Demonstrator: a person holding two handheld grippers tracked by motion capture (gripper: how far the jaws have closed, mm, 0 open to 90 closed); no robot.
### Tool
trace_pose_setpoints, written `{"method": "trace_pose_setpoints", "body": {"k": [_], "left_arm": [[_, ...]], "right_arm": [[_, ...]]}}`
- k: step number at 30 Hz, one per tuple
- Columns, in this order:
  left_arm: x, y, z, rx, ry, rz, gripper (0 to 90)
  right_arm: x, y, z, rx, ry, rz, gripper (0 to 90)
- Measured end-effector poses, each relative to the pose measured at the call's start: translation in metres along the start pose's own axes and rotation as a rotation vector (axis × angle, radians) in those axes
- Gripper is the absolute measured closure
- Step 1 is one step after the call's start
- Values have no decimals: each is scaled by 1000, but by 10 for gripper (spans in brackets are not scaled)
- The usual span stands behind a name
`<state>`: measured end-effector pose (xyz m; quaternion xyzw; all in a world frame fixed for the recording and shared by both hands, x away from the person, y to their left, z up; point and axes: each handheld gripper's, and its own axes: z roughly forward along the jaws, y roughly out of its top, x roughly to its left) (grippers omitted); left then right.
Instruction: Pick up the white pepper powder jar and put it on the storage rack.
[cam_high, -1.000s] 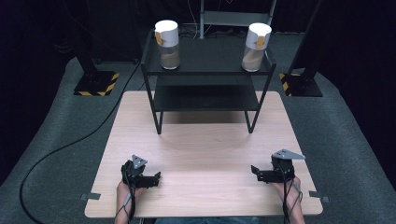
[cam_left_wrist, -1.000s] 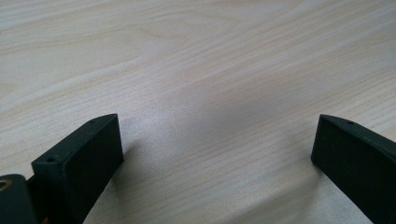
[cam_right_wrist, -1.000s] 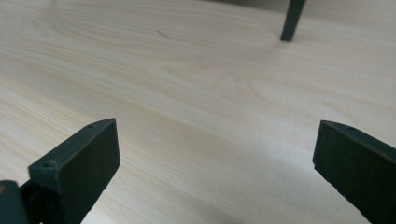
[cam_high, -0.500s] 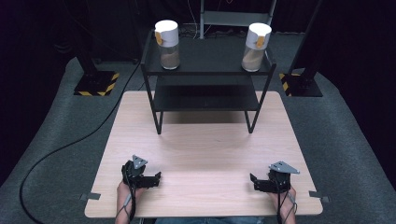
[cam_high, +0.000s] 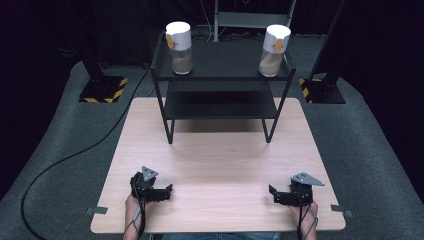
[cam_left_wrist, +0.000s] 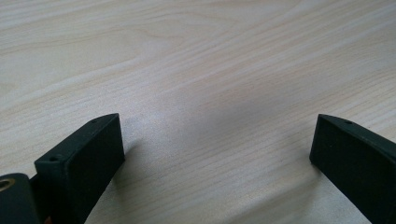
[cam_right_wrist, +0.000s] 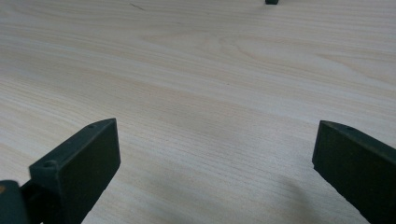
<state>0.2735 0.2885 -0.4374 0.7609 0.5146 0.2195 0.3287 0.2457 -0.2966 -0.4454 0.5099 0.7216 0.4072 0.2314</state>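
The left tool (cam_high: 167, 190) rests low over the near left part of the tabletop (cam_high: 215, 150), held in the person's left hand (cam_high: 135, 206), with its tips turned toward the middle of the board. Its jaws stand spread wide: in the left gripper view they rise at the two bottom corners with nothing but bare pale wood grain between them, and a soft shadow lies on the wood beside the left one. The right tool (cam_high: 271, 192) sits at the near right part of the tabletop in the right hand (cam_high: 304, 210), its tips likewise pointing inward toward the other tool, the two well apart. It too is spread wide and holds nothing (the right gripper view shows only wood between its jaws, plus a small dark object at the top edge that is too cut off to tell). Each tool carries a grey three-cornered plate on top, and a cable runs back from each along the forearm.

Farther out, at the far side of the tabletop, stands a black two-tier shelf rack (cam_high: 220, 105). On its top tier are two jars, well away from both tools: the left jar (cam_high: 180, 47) at the left end and the right jar (cam_high: 272, 50) at the right end, both upright, each with a white cap, an orange mark and brownish contents. Grey carpet (cam_high: 60, 150) surrounds the tabletop, and a black cable (cam_high: 75, 155) curves across it on the left.
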Motion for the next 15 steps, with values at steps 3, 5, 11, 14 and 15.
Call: {"method": "trace_pose_setpoints", "body": {"k": [3,5,11,14,15], "left_arm": [[0,0,0,0,0,0,27],[0,0,0,0,0,0,27],[0,0,0,1,0,0,26],[0,0,0,1,0,0,27],[0,0,0,1,0,0,27]], "right_arm": [[2,1,0,4,-6,-5,2],[2,1,0,4,-9,-5,1],[1,0,0,-2,-4,-2,2],[0,-1,0,-4,0,-1,0],[0,-1,-1,-7,-1,-1,0]]}}
